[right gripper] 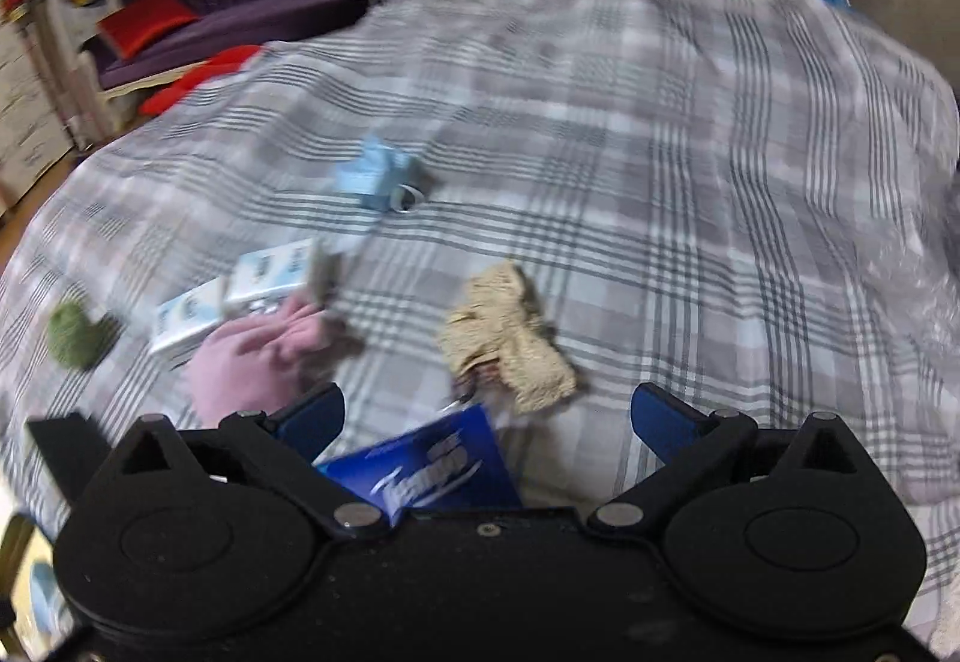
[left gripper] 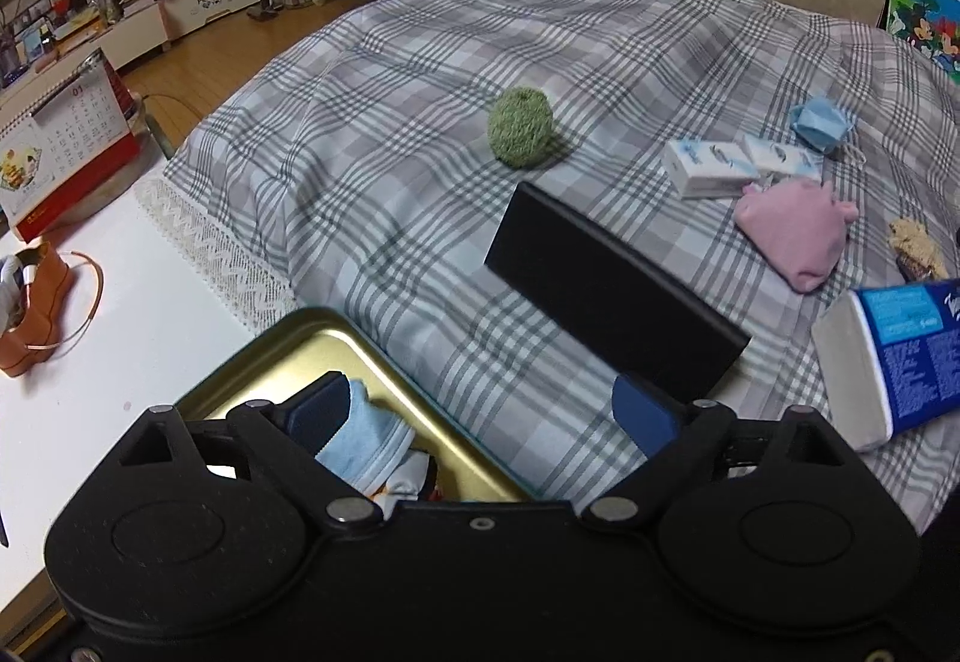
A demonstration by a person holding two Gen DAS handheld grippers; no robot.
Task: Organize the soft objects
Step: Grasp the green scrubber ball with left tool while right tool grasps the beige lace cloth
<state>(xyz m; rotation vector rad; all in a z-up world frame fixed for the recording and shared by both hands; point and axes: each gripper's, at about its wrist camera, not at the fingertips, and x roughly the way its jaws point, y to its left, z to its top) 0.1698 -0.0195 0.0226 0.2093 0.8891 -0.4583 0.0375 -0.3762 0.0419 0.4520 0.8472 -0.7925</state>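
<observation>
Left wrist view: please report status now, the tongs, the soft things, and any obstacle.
Both tongs open, left, right, nothing gripped. Blue cloth in gold tin; green ball, pink pouch loose on bed. Black lid lies beside tin.

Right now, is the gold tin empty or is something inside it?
Not empty. The gold tin holds a light blue cloth, lying on its floor.

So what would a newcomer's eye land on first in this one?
Probably the green ball, alone in the middle of the plaid cover. Next, the cluster to its right: white tissue packs, a pink pouch and a crumpled blue mask. Near the left claw, a gold tin already holds a light blue cloth.
</observation>
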